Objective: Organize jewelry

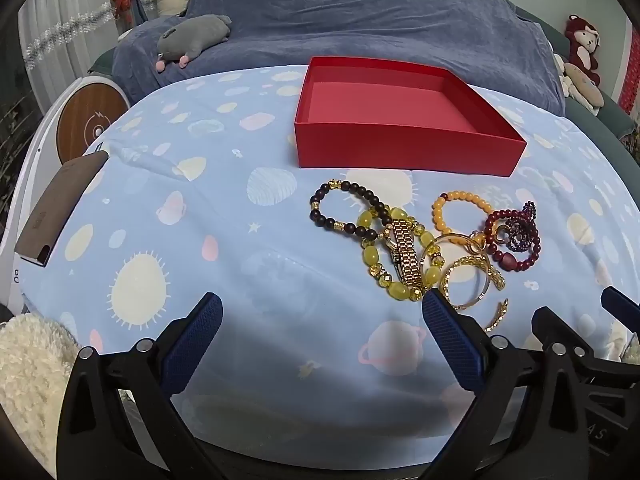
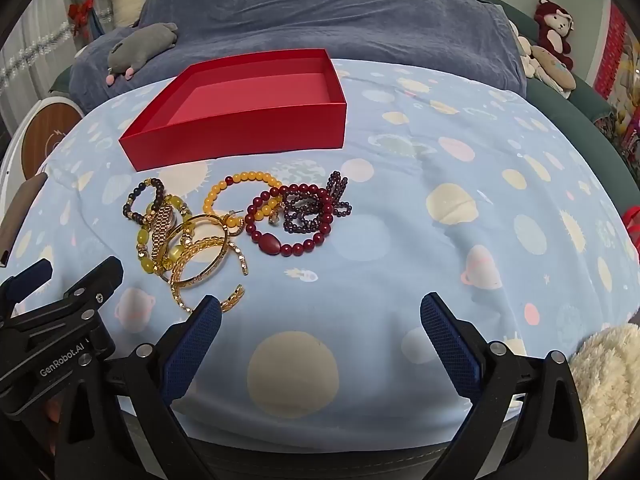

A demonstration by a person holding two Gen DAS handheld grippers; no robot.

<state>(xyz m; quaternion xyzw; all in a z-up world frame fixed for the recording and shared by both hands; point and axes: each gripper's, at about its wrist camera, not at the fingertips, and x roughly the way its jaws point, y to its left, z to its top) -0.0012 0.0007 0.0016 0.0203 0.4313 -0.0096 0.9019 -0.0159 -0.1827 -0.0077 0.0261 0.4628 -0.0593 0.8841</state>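
Red box (image 2: 248, 128) empty | jewelry pile (image 2: 224, 224) beside it | "GenRobot.AI" on left tool (image 1: 320, 312) | both tools wide, right tool (image 2: 320, 312)

In the left wrist view, part of the gold bangle (image 1: 470, 280) at lower right is covered by a blue pad of the left tool (image 1: 322, 314). The brown flat case (image 1: 60, 208) at the left has lettering too small to be read. In the right wrist view, the same case (image 2: 18, 216) is cut off by the left edge. How the tangled gold pieces (image 2: 200, 256) interlock cannot be told.
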